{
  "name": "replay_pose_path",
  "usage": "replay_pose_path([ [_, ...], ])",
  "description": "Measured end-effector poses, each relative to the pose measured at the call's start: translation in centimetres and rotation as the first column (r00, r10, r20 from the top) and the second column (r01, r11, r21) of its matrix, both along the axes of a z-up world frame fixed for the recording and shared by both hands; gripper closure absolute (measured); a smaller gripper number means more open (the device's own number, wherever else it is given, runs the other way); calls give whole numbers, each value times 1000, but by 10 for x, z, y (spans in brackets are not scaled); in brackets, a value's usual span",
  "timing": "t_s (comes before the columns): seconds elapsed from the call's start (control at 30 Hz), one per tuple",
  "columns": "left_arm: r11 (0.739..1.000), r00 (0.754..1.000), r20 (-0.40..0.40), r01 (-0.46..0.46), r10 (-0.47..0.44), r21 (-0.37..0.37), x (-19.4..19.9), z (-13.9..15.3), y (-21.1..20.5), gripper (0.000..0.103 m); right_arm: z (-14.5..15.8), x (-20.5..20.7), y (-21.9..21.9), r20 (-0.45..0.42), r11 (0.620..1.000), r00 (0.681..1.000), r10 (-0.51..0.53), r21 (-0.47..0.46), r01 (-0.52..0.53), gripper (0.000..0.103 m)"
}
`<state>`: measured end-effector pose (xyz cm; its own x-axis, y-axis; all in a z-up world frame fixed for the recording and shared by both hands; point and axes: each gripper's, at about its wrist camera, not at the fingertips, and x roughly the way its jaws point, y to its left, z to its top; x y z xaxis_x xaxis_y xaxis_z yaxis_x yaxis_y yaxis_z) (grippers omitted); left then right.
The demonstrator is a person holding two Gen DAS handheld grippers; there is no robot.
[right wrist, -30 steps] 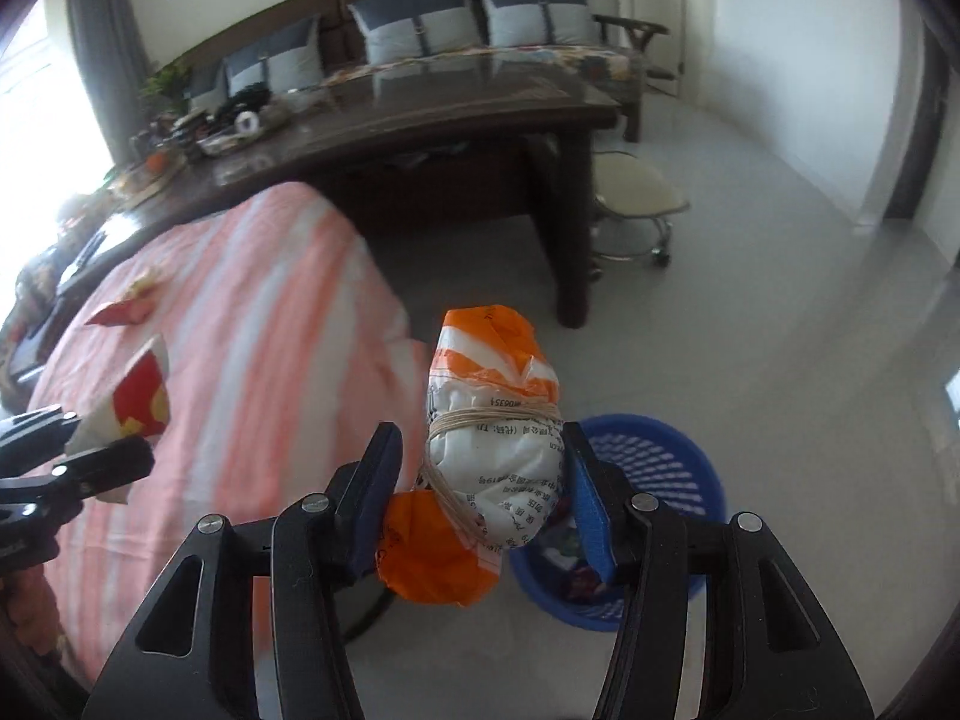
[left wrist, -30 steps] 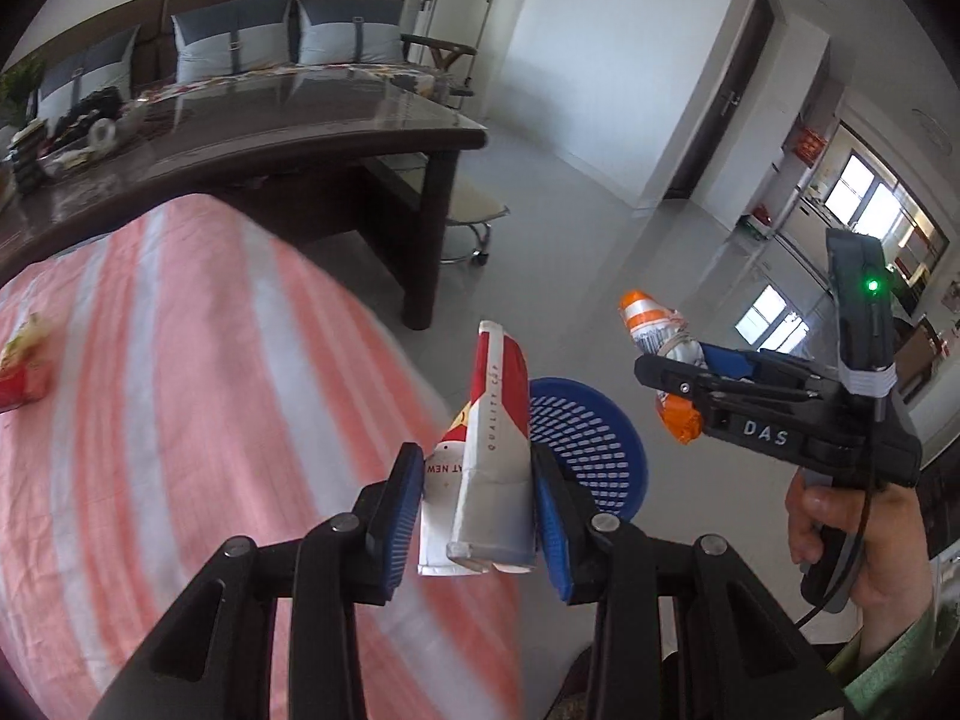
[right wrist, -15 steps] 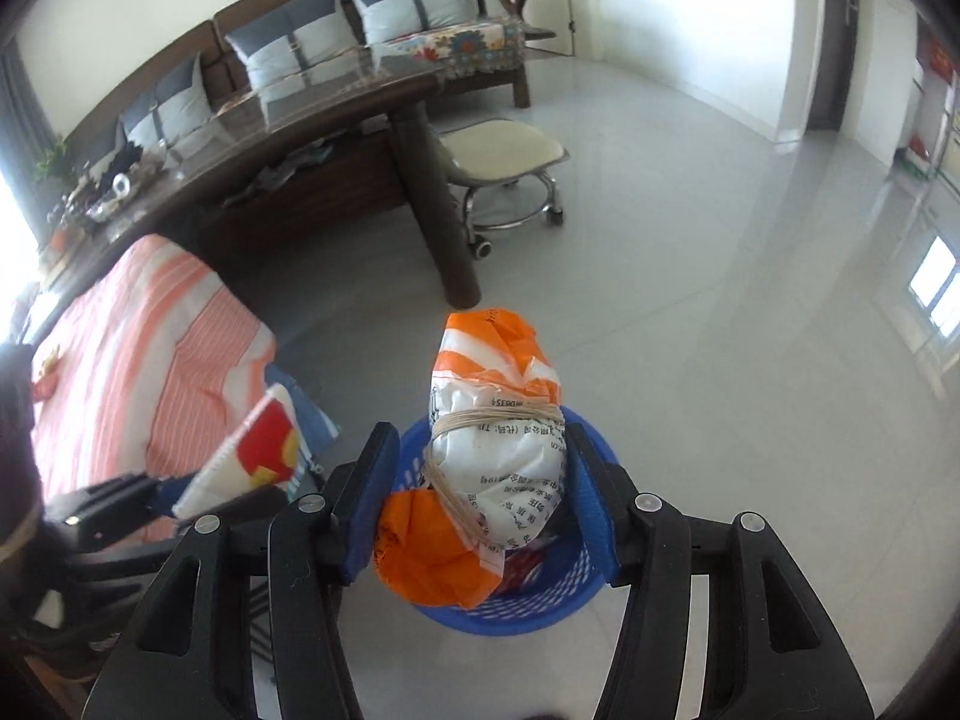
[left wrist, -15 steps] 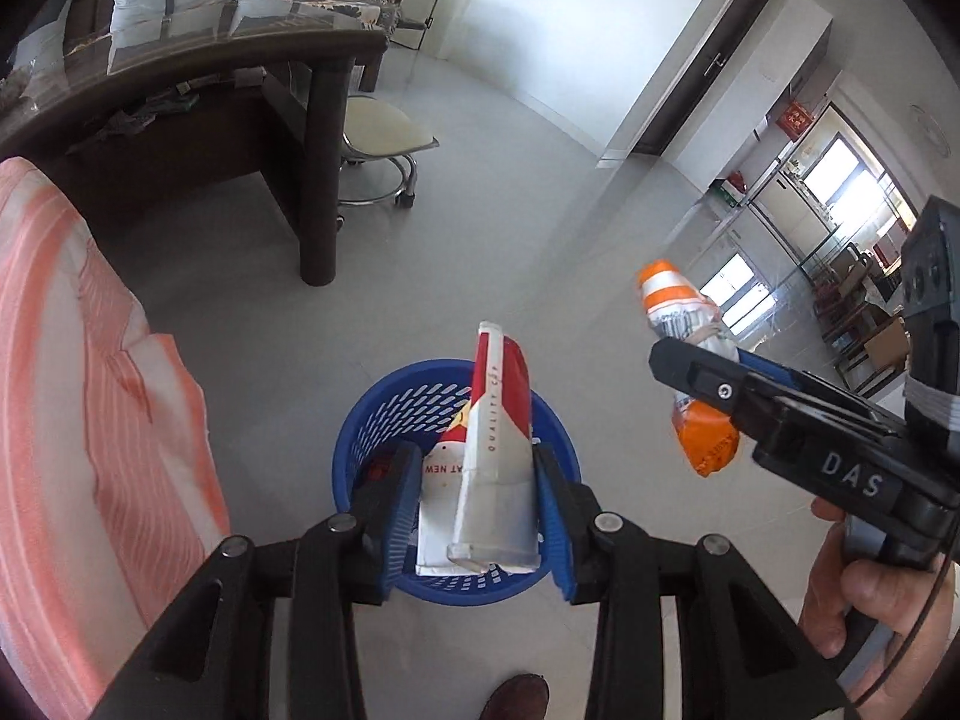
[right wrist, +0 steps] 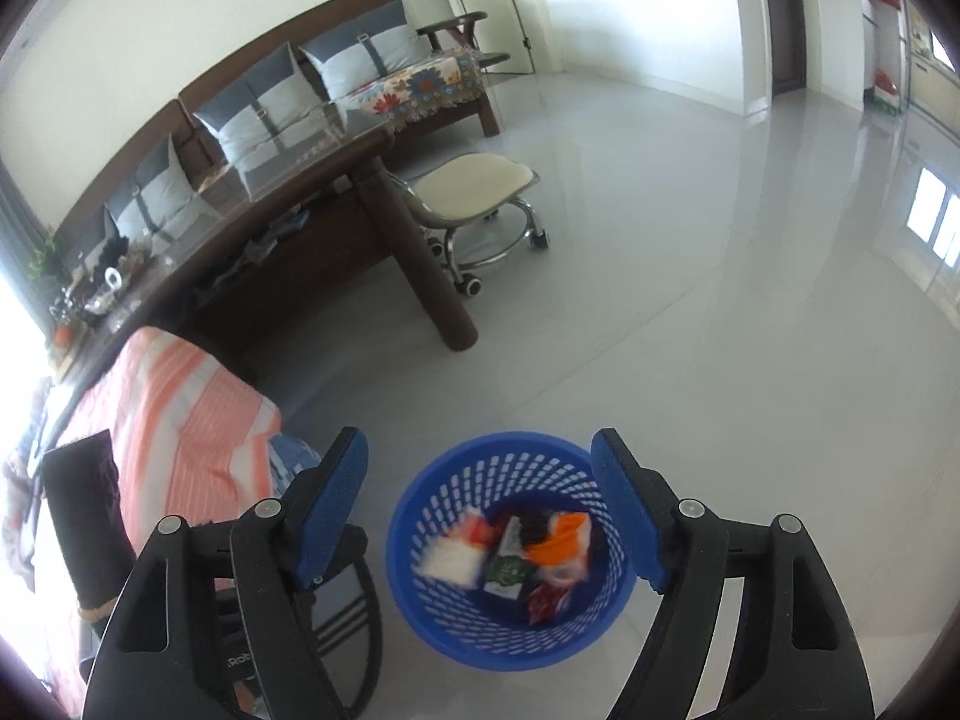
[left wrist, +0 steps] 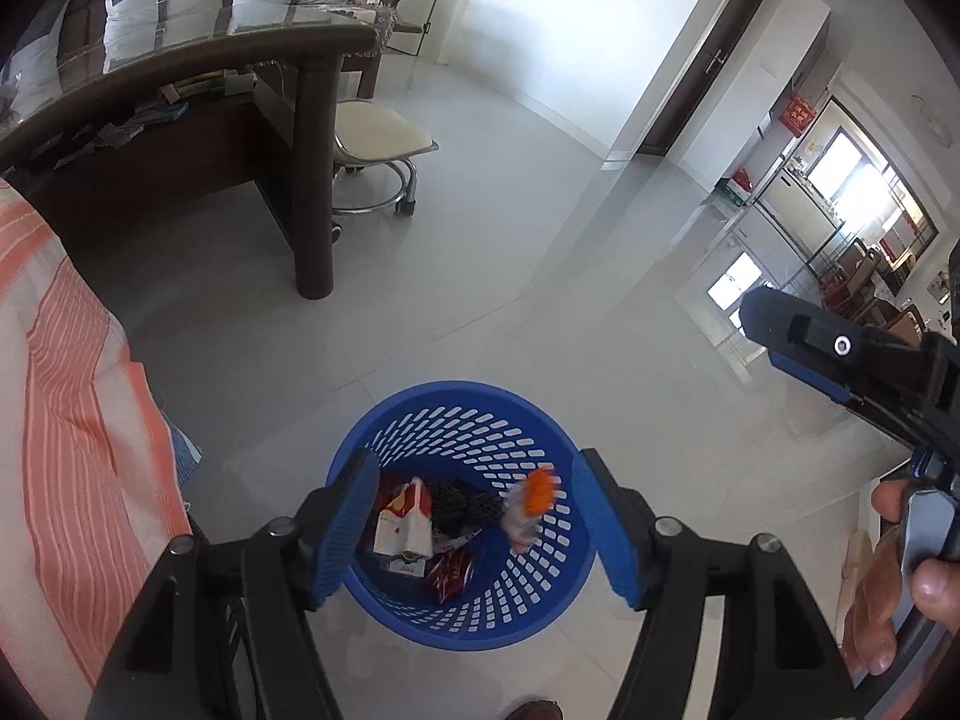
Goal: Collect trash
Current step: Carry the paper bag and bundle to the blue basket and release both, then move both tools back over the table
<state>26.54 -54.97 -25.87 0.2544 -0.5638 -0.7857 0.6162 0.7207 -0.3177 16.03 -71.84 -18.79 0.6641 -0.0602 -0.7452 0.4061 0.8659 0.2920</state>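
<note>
A blue perforated trash basket stands on the grey floor, also in the right wrist view. In it lie a red-and-white wrapper, an orange-and-white bag, shown too from the right, and other scraps. My left gripper is open and empty above the basket. My right gripper is open and empty above it too; it shows from the side at the right of the left wrist view.
An orange-striped cloth covers a table at the left. A dark wooden desk with a thick leg, a cream wheeled stool and a sofa stand behind.
Both grippers opened over the basket. The red-and-white wrapper and the orange-and-white bag dropped out of them and now lie in the basket.
</note>
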Motion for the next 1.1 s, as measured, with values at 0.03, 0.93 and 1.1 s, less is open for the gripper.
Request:
replay_pose_path([
  [0.03, 1000, 1000, 4, -11, 11, -6, -1, 5, 5, 34, 2, -1, 0, 5, 1000, 1000, -1, -3, 1, 24],
  [0.93, 808, 827, 203, -558, 524, 188, -29, 40, 474, 29, -10, 66, 457, -122, 647, 688, 716, -256, -718, 1],
  [1.1, 821, 831, 217, -548, 512, 159, -28, 39, 491, 27, -30, 74, 475, -184, 612, 663, 726, -268, -744, 0],
])
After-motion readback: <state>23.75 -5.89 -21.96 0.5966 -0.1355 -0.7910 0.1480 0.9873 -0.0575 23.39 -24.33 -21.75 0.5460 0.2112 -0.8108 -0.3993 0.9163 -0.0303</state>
